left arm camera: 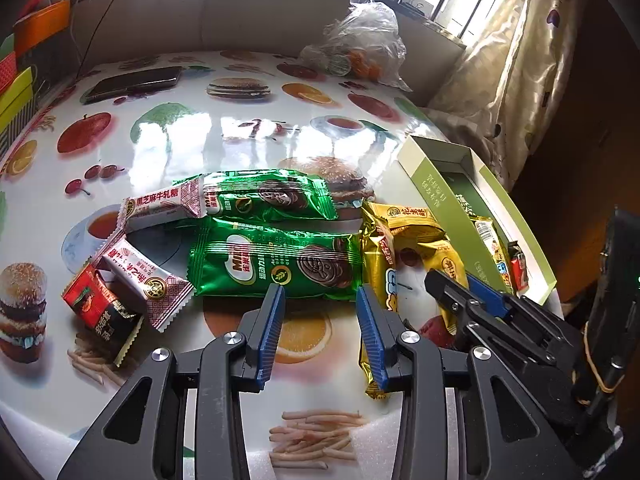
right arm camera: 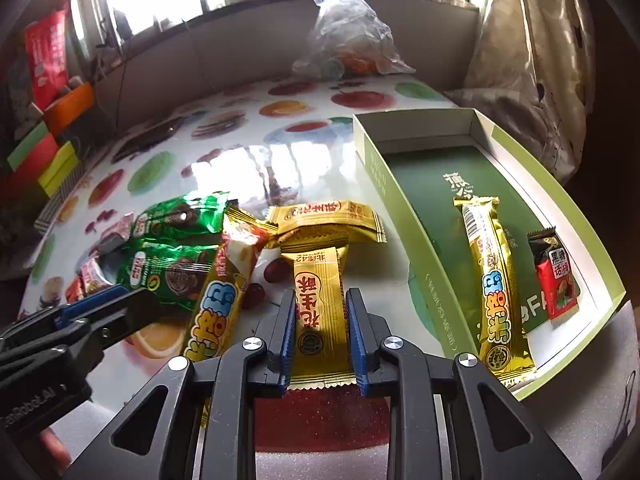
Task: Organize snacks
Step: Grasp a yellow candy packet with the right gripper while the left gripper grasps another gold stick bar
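Gold peanut-crisp packet (right arm camera: 319, 312), lower centre of frame on the tabletop (right arm camera: 248, 168), pinched by my right gripper (right arm camera: 320, 332), pitched downward. Left gripper (left arm camera: 320, 312) part-open, empty, hovering at green wafer packet (left arm camera: 276, 264).

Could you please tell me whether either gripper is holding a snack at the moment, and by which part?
The right gripper is shut on a gold peanut-crisp packet, gripping its long side edges near the lower end. The left gripper holds nothing.
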{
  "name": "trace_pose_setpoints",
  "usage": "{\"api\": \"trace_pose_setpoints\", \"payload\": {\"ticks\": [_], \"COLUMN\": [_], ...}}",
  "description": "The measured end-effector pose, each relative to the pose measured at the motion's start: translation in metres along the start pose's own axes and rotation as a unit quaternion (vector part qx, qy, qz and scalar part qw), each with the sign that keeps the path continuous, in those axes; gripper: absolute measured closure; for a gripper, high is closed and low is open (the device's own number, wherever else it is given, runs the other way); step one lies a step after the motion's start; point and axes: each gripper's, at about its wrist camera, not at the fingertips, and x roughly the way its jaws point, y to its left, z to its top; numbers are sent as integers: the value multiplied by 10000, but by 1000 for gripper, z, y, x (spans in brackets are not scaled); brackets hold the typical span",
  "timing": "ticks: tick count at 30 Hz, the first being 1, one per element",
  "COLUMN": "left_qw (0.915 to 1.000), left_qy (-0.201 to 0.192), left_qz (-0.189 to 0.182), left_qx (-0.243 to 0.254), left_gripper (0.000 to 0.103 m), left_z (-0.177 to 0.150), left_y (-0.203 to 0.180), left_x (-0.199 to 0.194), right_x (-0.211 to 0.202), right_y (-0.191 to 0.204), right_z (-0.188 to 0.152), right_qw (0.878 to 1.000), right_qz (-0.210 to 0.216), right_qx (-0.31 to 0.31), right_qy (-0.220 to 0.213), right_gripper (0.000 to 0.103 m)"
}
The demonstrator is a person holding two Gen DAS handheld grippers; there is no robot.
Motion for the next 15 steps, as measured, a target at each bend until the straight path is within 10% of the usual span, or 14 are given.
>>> {"api": "trace_pose_setpoints", "payload": {"ticks": [15], "left_qw": [9982], "left_qy": [430], "left_qz": [-232], "left_qx": [361], "left_gripper": [64], "left_z": [3], "left_y": [-36], "left_x": [25], "right_x": [-48], "right_y": [-23], "right_z": [7], "right_qw": [9986], "right_qz": [209], "right_qx": [216], "right_qy": [-441], "right_gripper": [80]}}
